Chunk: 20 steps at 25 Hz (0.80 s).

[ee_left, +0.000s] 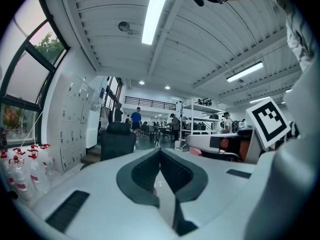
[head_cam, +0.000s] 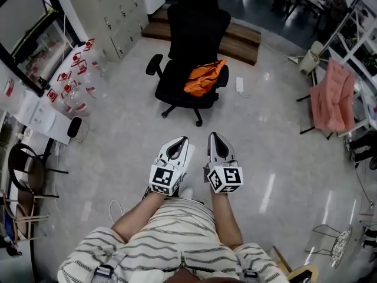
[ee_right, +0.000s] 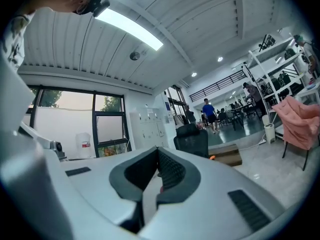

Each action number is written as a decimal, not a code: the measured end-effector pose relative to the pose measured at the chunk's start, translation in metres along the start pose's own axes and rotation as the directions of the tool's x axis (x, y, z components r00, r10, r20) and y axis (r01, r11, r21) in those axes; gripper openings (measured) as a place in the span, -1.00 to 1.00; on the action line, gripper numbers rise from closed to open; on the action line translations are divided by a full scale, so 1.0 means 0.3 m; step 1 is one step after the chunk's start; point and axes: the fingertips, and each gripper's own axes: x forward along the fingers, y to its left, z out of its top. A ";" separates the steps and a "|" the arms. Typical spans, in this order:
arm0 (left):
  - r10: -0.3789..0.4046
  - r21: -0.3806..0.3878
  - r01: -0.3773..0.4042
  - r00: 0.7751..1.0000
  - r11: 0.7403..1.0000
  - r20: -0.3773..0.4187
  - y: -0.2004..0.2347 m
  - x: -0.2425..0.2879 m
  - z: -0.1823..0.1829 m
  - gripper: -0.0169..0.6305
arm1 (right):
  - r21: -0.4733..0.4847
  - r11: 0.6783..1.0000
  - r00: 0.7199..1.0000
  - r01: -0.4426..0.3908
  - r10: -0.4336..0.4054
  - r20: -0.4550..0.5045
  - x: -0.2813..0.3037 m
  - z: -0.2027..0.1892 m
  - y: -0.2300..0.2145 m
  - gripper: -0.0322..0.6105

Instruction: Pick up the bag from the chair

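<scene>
An orange bag [head_cam: 203, 78] lies crumpled on the seat of a black office chair [head_cam: 194, 28], at the seat's right side, well ahead of me. Both grippers are held side by side at waist height and point at the chair, a good stretch of floor short of it. My left gripper [head_cam: 181, 140] is shut with nothing in it, and so is my right gripper [head_cam: 213, 137]. The left gripper view shows the closed jaw tips [ee_left: 160, 151] and the chair's back [ee_left: 118, 140] beyond. In the right gripper view the tips [ee_right: 157, 151] meet below the chair [ee_right: 192, 140], with an orange sliver of bag [ee_right: 212, 157].
Grey lockers [head_cam: 115, 10] and red-capped water bottles [head_cam: 73, 81] line the left side. A wooden step [head_cam: 241, 40] runs behind the chair. A white power strip [head_cam: 240, 85] lies on the floor by it. A pink cloth hangs over a chair [head_cam: 333, 96] at right.
</scene>
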 end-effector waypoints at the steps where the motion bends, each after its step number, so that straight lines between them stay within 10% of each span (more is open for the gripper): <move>1: 0.000 -0.003 0.000 1.000 1.000 -0.003 0.004 0.005 -0.004 -0.88 | 0.001 1.000 1.000 -0.003 0.003 -0.005 0.009 -0.007 -0.001 -0.85; 20: -0.030 -0.044 0.029 0.999 0.999 -0.023 0.145 0.305 -0.038 -0.88 | -0.032 0.999 0.999 0.013 -0.015 -0.051 0.275 -0.031 -0.150 -0.85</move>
